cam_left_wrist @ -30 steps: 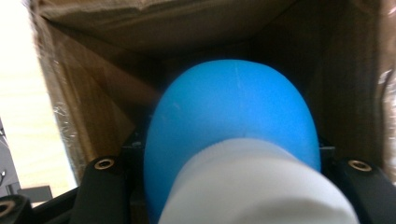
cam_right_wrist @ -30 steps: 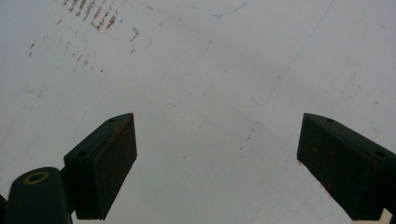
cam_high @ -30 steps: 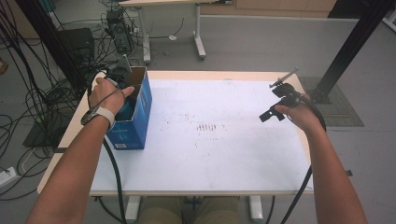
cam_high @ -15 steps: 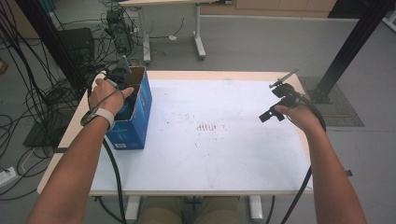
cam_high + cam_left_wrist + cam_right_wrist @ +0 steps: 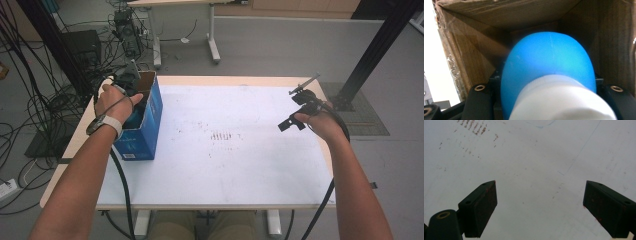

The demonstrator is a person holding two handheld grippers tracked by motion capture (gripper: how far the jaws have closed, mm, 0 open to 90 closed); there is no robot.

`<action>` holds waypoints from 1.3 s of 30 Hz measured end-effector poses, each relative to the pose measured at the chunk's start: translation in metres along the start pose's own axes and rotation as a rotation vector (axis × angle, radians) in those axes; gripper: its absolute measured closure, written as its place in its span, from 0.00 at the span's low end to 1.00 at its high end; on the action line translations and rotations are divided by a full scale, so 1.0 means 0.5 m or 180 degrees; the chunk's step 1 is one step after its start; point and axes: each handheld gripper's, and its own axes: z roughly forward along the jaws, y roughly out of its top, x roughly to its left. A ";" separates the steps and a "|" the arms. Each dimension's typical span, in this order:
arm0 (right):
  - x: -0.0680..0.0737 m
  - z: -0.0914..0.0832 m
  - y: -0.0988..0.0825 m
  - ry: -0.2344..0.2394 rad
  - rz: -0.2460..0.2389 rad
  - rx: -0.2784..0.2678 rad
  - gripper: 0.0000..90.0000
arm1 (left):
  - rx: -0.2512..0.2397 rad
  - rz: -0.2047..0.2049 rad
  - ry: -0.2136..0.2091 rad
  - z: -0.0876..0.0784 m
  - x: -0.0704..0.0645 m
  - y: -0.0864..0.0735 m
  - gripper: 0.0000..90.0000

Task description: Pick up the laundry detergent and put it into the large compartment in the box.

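Arms: both bare to above the elbow, no sleeves seen in high view.
Left wrist: light grey/white band (image 5: pixel 105 124), watch-like strap.
Legs: tan/khaki fabric at bottom edge, under table edge.
Left gripper (image 5: pixel 131 82): black body w/ grey three-cornered plate on top; black cable trails down along forearm.
Left gripper, close view: black rounded jaw bases, one brass-coloured screw eyelet (image 5: pixel 479 87) each side.
Right gripper (image 5: pixel 296 107): black, small blocky parts, thin grey bar on top; black cable loops back past forearm.
Right gripper's jaws, close view: two flat black rectangular pads (image 5: pixel 482 207), wedge-shaped, faint reddish specks on edges; small screw holes; brass ring at lower left.
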 end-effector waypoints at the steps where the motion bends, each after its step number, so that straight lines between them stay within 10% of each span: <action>1: 0.000 0.000 0.000 -0.0001 -0.0001 -0.0001 0.13 | 0.0000 -0.0001 -0.0001 0.000 0.000 0.000 0.43; 39: 0.004 -0.005 0.004 -0.0008 -0.0011 -0.0003 0.13 | 0.0004 0.0000 -0.0016 0.001 0.004 -0.002 0.43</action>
